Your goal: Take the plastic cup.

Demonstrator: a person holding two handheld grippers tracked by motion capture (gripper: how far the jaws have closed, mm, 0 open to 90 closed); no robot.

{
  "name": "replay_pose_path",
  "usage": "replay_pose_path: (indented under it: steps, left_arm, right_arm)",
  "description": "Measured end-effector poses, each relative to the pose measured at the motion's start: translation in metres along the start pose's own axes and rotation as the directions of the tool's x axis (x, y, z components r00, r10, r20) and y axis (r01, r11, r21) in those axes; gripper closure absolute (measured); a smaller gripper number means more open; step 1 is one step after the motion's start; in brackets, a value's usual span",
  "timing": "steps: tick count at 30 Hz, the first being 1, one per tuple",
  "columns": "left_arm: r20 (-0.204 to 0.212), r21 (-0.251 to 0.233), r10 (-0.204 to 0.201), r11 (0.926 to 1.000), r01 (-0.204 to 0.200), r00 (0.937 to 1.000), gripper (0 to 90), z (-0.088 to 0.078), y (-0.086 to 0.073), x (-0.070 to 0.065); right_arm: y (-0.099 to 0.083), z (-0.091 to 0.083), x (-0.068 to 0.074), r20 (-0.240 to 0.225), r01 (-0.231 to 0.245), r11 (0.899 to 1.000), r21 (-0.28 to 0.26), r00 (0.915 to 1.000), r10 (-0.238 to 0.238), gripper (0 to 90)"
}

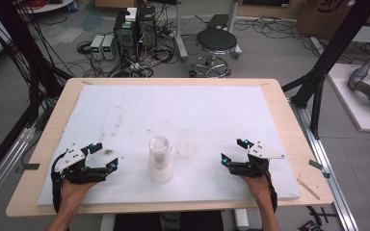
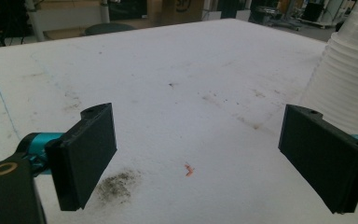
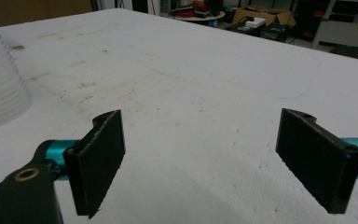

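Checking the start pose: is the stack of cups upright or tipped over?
Upright. The stack of cups stands mouth-down on the white board, tapering upward, between the two grippers and untouched.

Each bare-forearmed hand carries a black two-jaw gripper topped by a pale grey three-cornered plate: the left gripper (image 1: 105, 159) and the right gripper (image 1: 233, 151). Flat matte-black rectangular pads sit on teal metal stems, with brass-ringed screw holes and black cables trailing along the wrists.
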State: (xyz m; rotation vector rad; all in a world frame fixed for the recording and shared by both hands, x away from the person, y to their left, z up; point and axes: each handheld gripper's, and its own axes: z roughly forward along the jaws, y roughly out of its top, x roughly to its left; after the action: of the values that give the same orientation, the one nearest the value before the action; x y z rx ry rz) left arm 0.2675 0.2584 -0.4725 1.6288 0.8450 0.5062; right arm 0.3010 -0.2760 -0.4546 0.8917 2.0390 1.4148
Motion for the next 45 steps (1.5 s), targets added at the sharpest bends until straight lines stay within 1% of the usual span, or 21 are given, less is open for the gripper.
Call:
replay_pose_path:
  steps: [2, 4, 9, 11, 14, 18, 19, 23, 26, 27, 28, 29, 30, 33, 34, 35, 36, 37, 40, 43, 45]
  left_arm:
    - [0.002, 0.000, 0.000, 1.0000, 0.000, 1.0000, 11.0, 0.000, 0.000, 0.000]
    - [-0.002, -0.005, 0.005, 1.0000, -0.005, 1.0000, 11.0, -0.001, 0.000, 0.000]
    - [0.000, 0.005, 0.014, 0.9999, -0.014, 0.9999, 11.0, 0.000, 0.000, -0.001]
    - [-0.001, 0.004, 0.013, 0.9999, -0.013, 0.9999, 11.0, 0.000, 0.000, -0.001]
    - [0.026, 0.015, 0.013, 0.9998, -0.013, 0.9996, 11.0, 0.001, 0.001, 0.000]
    - [0.033, 0.010, 0.007, 0.9999, -0.007, 0.9994, 11.0, 0.001, 0.001, 0.001]
    - [0.036, 0.011, 0.013, 0.9999, -0.013, 0.9993, 10.9, 0.001, 0.001, 0.001]
    - [0.050, 0.009, -0.004, 1.0000, 0.004, 0.9987, 10.9, 0.001, 0.002, -0.001]
    - [0.069, 0.002, 0.013, 0.9999, -0.013, 0.9975, 10.9, -0.001, 0.008, -0.007]
    - [0.093, -0.025, 0.019, 0.9996, -0.017, 0.9954, 10.9, -0.002, 0.017, -0.010]
    - [0.093, -0.025, 0.019, 0.9996, -0.017, 0.9954, 10.9, -0.002, 0.017, -0.010]
    - [0.112, -0.033, 0.025, 0.9992, -0.022, 0.9934, 10.9, -0.003, 0.021, -0.012]
    - [0.151, -0.044, 0.046, 0.9982, -0.039, 0.9874, 10.9, -0.006, 0.031, -0.015]
    - [0.194, -0.071, 0.064, 0.9962, -0.051, 0.9790, 10.9, -0.010, 0.046, -0.021]
    - [0.194, -0.071, 0.064, 0.9962, -0.051, 0.9790, 10.9, -0.010, 0.046, -0.021]
    - [0.209, -0.071, 0.072, 0.9958, -0.058, 0.9752, 10.9, -0.010, 0.052, -0.023]
    - [0.229, -0.073, 0.088, 0.9947, -0.073, 0.9693, 10.9, -0.011, 0.060, -0.025]
    - [0.242, -0.072, 0.097, 0.9940, -0.082, 0.9655, 10.9, -0.011, 0.065, -0.026]
    - [0.287, -0.074, 0.140, 0.9895, -0.124, 0.9476, 10.9, -0.012, 0.085, -0.029]
    - [0.327, -0.078, 0.175, 0.9843, -0.158, 0.9287, 10.9, -0.011, 0.102, -0.031]
    - [0.358, -0.079, 0.194, 0.9810, -0.177, 0.9135, 10.9, -0.010, 0.112, -0.033]
  right_arm:
    - [0.001, 0.002, -0.001, -0.014, -0.010, 1.000, 0.028, 0.9999, 0.010, 15.6]
    - [0.001, 0.002, 0.000, -0.014, -0.011, 0.999, 0.032, 0.9998, 0.012, 15.6]
    - [0.000, -0.001, 0.003, -0.001, 0.027, 1.000, -0.005, 0.9996, -0.027, 15.6]
    - [0.000, -0.001, 0.003, -0.001, 0.026, 1.000, -0.007, 0.9996, -0.026, 15.6]
    - [0.000, -0.001, 0.003, -0.004, 0.025, 1.000, -0.006, 0.9997, -0.025, 15.6]
    - [0.000, -0.001, 0.002, -0.009, 0.011, 1.000, 0.003, 0.9999, -0.011, 15.6]
    - [0.000, -0.001, 0.002, -0.009, 0.017, 1.000, 0.000, 0.9998, -0.017, 15.6]
    - [0.000, -0.001, 0.001, -0.015, 0.011, 1.000, -0.002, 0.9998, -0.011, 15.6]
    - [0.000, -0.001, 0.001, -0.015, 0.018, 1.000, -0.007, 0.9997, -0.019, 15.6]
    - [0.000, -0.001, 0.001, -0.018, 0.012, 1.000, -0.010, 0.9998, -0.013, 15.6]
    - [0.000, -0.001, 0.001, -0.018, 0.012, 1.000, -0.010, 0.9998, -0.013, 15.6]
    - [0.000, -0.001, 0.001, -0.019, 0.014, 1.000, -0.012, 0.9997, -0.014, 15.6]
    - [-0.001, -0.002, 0.001, -0.019, 0.009, 1.000, -0.010, 0.9998, -0.009, 15.6]
    - [-0.001, -0.002, 0.001, -0.020, 0.014, 1.000, -0.015, 0.9997, -0.015, 15.6]
    - [-0.001, -0.002, 0.001, -0.022, 0.009, 1.000, -0.016, 0.9997, -0.009, 15.6]
    - [-0.001, -0.002, 0.001, -0.021, 0.015, 1.000, -0.020, 0.9997, -0.015, 15.6]
    - [-0.001, -0.002, 0.001, -0.022, 0.009, 1.000, -0.018, 0.9997, -0.010, 15.6]
    - [-0.001, -0.002, 0.001, -0.021, 0.007, 1.000, -0.018, 0.9997, -0.008, 15.6]
    - [-0.001, -0.002, 0.000, -0.022, 0.005, 1.000, -0.018, 0.9997, -0.006, 15.6]
    - [-0.001, -0.002, 0.001, -0.022, 0.006, 1.000, -0.017, 0.9997, -0.007, 15.6]
    - [-0.001, -0.002, 0.000, -0.022, 0.006, 1.000, -0.017, 0.9997, -0.007, 15.6]
